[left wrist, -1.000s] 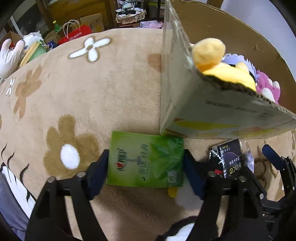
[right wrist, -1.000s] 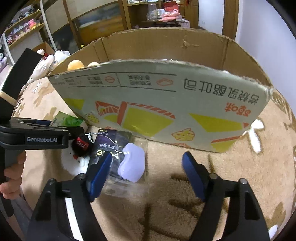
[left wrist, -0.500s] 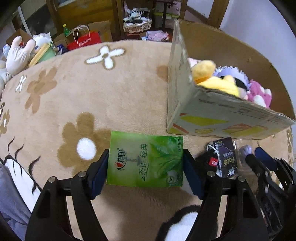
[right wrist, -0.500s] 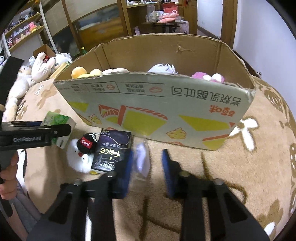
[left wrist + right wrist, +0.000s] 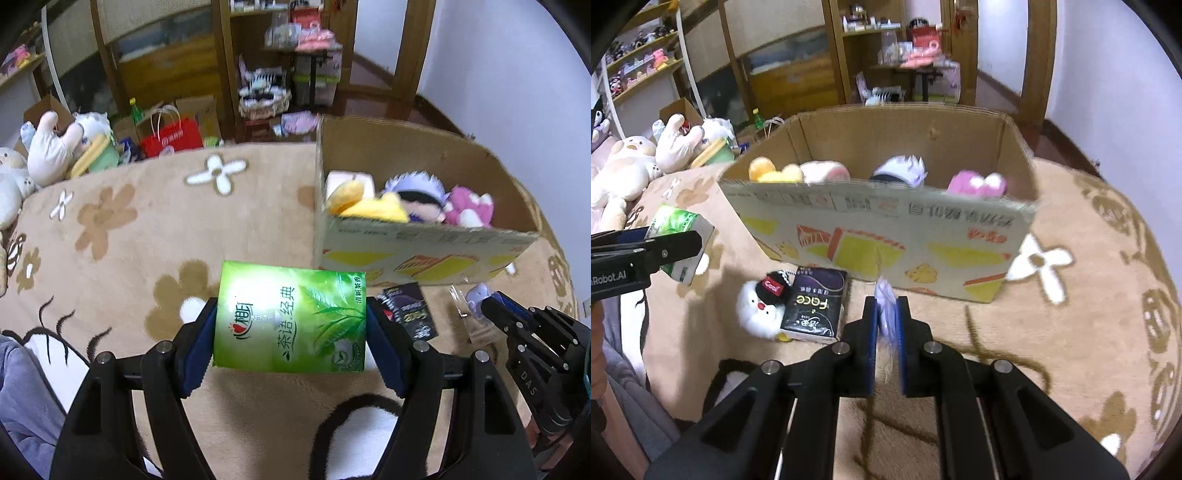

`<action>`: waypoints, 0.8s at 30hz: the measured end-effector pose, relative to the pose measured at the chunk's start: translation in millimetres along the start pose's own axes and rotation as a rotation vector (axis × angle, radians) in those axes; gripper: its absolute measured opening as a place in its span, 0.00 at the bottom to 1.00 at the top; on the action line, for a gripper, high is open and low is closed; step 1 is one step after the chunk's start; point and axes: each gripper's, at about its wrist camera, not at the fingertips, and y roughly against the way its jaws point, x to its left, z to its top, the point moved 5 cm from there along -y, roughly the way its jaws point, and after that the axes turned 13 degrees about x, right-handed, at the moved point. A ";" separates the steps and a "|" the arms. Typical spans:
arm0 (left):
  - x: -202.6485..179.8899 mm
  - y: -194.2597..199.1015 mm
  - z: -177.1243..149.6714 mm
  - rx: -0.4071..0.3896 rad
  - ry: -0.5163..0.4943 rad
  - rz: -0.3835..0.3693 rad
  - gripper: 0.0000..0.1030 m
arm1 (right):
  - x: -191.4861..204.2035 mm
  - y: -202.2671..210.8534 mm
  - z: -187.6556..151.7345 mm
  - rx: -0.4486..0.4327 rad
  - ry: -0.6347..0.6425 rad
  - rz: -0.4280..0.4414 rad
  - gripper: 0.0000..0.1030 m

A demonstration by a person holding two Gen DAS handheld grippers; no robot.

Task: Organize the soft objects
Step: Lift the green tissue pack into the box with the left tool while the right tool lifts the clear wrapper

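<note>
My left gripper [image 5: 291, 332] is shut on a green tissue pack [image 5: 291, 317] and holds it above the flowered blanket; the pack also shows in the right wrist view [image 5: 679, 236]. My right gripper [image 5: 886, 317] is shut on a small lilac soft toy in a clear bag [image 5: 885, 314], lifted in front of the cardboard box [image 5: 879, 229]. The box [image 5: 424, 254] holds several plush toys [image 5: 417, 199]. A black tissue pack [image 5: 816, 302] and a white plush with a black hat [image 5: 761, 306] lie on the blanket by the box.
The beige flowered blanket [image 5: 147, 229] covers the surface. Large plush toys [image 5: 624, 166] and a red bag [image 5: 171, 134] sit beyond its far left edge. Shelves and furniture stand behind.
My right gripper closed on the bagged lilac toy and lifted it. My left gripper rose with the green tissue pack, away from the blanket.
</note>
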 end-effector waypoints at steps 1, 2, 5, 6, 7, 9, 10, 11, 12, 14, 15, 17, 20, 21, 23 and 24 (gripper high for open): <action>-0.8 5.6 -0.5 -0.021 -0.004 0.000 0.72 | -0.6 7.3 -1.0 -0.015 0.000 -0.001 0.09; -0.6 9.4 -0.4 -0.037 -0.006 0.002 0.72 | -1.6 13.6 -1.6 -0.027 -0.001 -0.001 0.09; -4.2 28.3 -2.5 -0.107 -0.012 0.025 0.72 | -4.8 37.3 -2.0 -0.084 -0.016 -0.006 0.09; -4.8 34.2 -3.0 -0.126 -0.011 0.032 0.72 | -7.6 44.2 -2.2 -0.102 -0.025 -0.005 0.09; -4.4 39.9 -3.0 -0.144 -0.010 0.034 0.72 | -9.6 51.1 -0.9 -0.120 -0.034 -0.003 0.09; -4.0 52.3 -2.4 -0.183 -0.012 0.033 0.71 | -9.1 66.8 2.9 -0.172 -0.044 -0.001 0.09; -4.7 60.4 -2.0 -0.211 -0.014 0.033 0.71 | -8.2 72.5 4.7 -0.194 -0.045 -0.005 0.09; -6.1 68.4 -1.4 -0.239 -0.019 0.037 0.71 | -7.8 81.3 6.6 -0.224 -0.044 -0.012 0.09; -7.6 76.1 -1.0 -0.268 -0.028 0.041 0.71 | -5.9 86.2 9.2 -0.242 -0.043 -0.015 0.09; -10.6 87.2 0.1 -0.309 -0.048 0.051 0.71 | -3.5 99.4 13.1 -0.287 -0.032 -0.025 0.09; -12.5 93.3 0.9 -0.332 -0.059 0.056 0.71 | -2.8 105.3 15.6 -0.309 -0.027 -0.034 0.09; -15.1 103.9 4.0 -0.372 -0.070 0.060 0.71 | -3.1 114.9 20.5 -0.347 -0.025 -0.040 0.09; -20.0 112.6 11.1 -0.411 -0.086 0.053 0.71 | -6.9 123.5 28.6 -0.388 -0.035 -0.044 0.09; -21.7 114.1 12.9 -0.422 -0.091 0.052 0.71 | -9.2 125.1 30.7 -0.399 -0.037 -0.047 0.09; -27.3 115.8 17.7 -0.448 -0.109 0.050 0.72 | -13.0 127.4 35.5 -0.428 -0.043 -0.055 0.09; -31.6 116.0 21.0 -0.464 -0.121 0.050 0.72 | -14.8 128.4 36.7 -0.440 -0.045 -0.058 0.09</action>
